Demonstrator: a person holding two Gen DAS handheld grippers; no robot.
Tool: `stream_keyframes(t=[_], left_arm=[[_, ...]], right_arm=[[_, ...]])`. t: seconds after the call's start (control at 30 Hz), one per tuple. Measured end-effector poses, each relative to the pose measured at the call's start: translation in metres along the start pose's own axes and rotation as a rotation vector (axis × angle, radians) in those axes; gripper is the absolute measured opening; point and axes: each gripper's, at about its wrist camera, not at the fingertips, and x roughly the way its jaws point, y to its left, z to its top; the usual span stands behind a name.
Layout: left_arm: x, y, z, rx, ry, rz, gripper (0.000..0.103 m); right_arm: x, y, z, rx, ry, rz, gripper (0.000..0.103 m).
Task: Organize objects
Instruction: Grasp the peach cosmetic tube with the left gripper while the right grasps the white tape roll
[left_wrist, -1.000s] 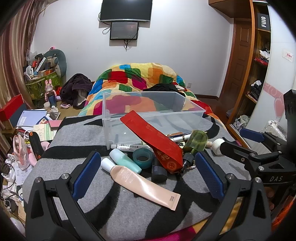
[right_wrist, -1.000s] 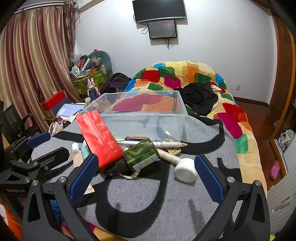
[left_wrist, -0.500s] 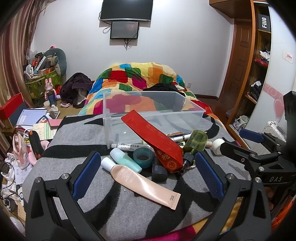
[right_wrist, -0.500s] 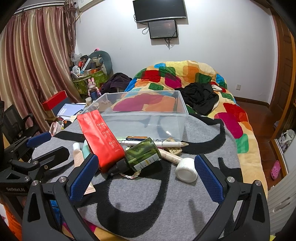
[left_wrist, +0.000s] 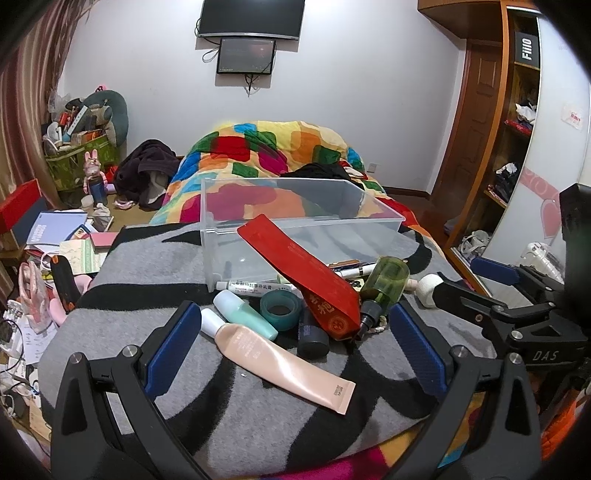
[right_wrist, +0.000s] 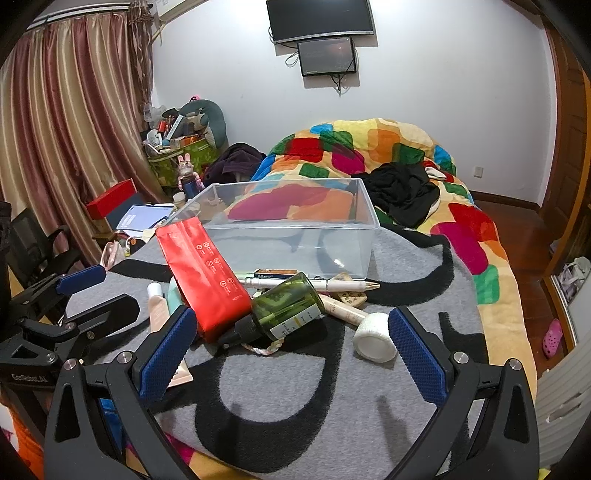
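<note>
A clear plastic bin (left_wrist: 295, 229) (right_wrist: 295, 236) stands empty on a grey and black blanket (left_wrist: 221, 387). In front of it lies a pile: a red pouch (left_wrist: 306, 273) (right_wrist: 207, 273) leaning on the bin, a green bottle (left_wrist: 384, 280) (right_wrist: 288, 306), a peach tube (left_wrist: 277, 365), a mint bottle (left_wrist: 245, 314), a teal tape roll (left_wrist: 280, 308), a dark cap (left_wrist: 312, 338), a white pen (right_wrist: 314, 284) and a white tape roll (right_wrist: 373, 336). My left gripper (left_wrist: 295, 350) is open over the tube. My right gripper (right_wrist: 291, 354) is open near the green bottle.
A colourful quilt (right_wrist: 369, 155) with black clothes (right_wrist: 402, 192) covers the bed behind the bin. Books, a red box (right_wrist: 110, 199) and clutter lie on the floor at left. A wardrobe (left_wrist: 517, 129) stands at right. The bed edge drops off at right.
Both views have shifted only slightly; the grippers stay open and the objects have not moved.
</note>
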Motion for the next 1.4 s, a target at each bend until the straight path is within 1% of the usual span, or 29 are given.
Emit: stream_keyframes(t=[0.2, 0.23, 0.33, 0.5, 0.6, 0.67, 0.73, 0.8, 0.9, 0.97, 1.0, 1.03, 1.07, 1.1, 1.13, 1.17, 1.23, 1.27, 1.3, 1.33, 1.4], left_arm=[[0.005, 0.008, -0.004, -0.023, 0.011, 0.004, 0.102], [0.006, 0.01, -0.005, -0.029, 0.015, 0.007, 0.097], [0.012, 0.019, -0.008, -0.047, 0.045, 0.02, 0.086], [0.023, 0.039, -0.014, -0.104, 0.087, 0.051, 0.079], [0.034, 0.053, -0.018, -0.148, 0.128, 0.063, 0.075], [0.044, 0.06, -0.019, -0.176, 0.157, 0.075, 0.07], [0.053, 0.067, -0.02, -0.204, 0.185, 0.075, 0.061], [0.06, 0.071, -0.02, -0.226, 0.204, 0.071, 0.057], [0.064, 0.069, -0.016, -0.22, 0.202, 0.081, 0.056], [0.068, 0.066, -0.015, -0.214, 0.211, 0.079, 0.05], [0.07, 0.065, -0.015, -0.21, 0.211, 0.076, 0.047], [0.071, 0.065, -0.014, -0.209, 0.21, 0.077, 0.045], [0.071, 0.066, -0.013, -0.21, 0.208, 0.076, 0.042], [0.071, 0.067, -0.013, -0.211, 0.205, 0.072, 0.036], [0.07, 0.068, -0.013, -0.215, 0.204, 0.067, 0.034], [0.07, 0.07, -0.014, -0.216, 0.202, 0.068, 0.034], [0.067, 0.072, -0.016, -0.216, 0.194, 0.076, 0.033], [0.065, 0.073, -0.017, -0.216, 0.191, 0.079, 0.032], [0.064, 0.073, -0.018, -0.212, 0.191, 0.081, 0.026], [0.062, 0.074, -0.019, -0.204, 0.19, 0.09, 0.024], [0.058, 0.074, -0.02, -0.195, 0.176, 0.103, 0.024]], right_arm=[[0.003, 0.001, -0.002, -0.001, 0.013, 0.006, 0.103], [0.004, 0.001, -0.003, -0.001, 0.014, 0.005, 0.103], [0.006, -0.006, -0.002, 0.001, 0.014, 0.0, 0.103], [0.01, -0.029, -0.004, 0.035, 0.016, -0.037, 0.102], [0.015, -0.044, -0.007, 0.07, 0.027, -0.068, 0.101], [0.02, -0.054, -0.009, 0.093, 0.044, -0.076, 0.095], [0.027, -0.062, -0.01, 0.112, 0.064, -0.081, 0.09], [0.033, -0.065, -0.013, 0.119, 0.086, -0.083, 0.087], [0.041, -0.07, -0.014, 0.129, 0.118, -0.085, 0.08], [0.046, -0.072, -0.015, 0.135, 0.133, -0.099, 0.072], [0.048, -0.073, -0.016, 0.141, 0.141, -0.102, 0.07], [0.05, -0.075, -0.016, 0.151, 0.148, -0.101, 0.066], [0.052, -0.077, -0.016, 0.162, 0.156, -0.101, 0.06], [0.054, -0.079, -0.017, 0.168, 0.163, -0.101, 0.056], [0.056, -0.08, -0.017, 0.17, 0.171, -0.103, 0.047], [0.058, -0.081, -0.018, 0.174, 0.176, -0.1, 0.043], [0.058, -0.081, -0.019, 0.183, 0.176, -0.074, 0.039], [0.057, -0.08, -0.019, 0.177, 0.171, -0.075, 0.039], [0.055, -0.077, -0.018, 0.166, 0.163, -0.092, 0.039], [0.053, -0.075, -0.018, 0.156, 0.152, -0.107, 0.039], [0.048, -0.075, -0.016, 0.152, 0.13, -0.107, 0.038]])
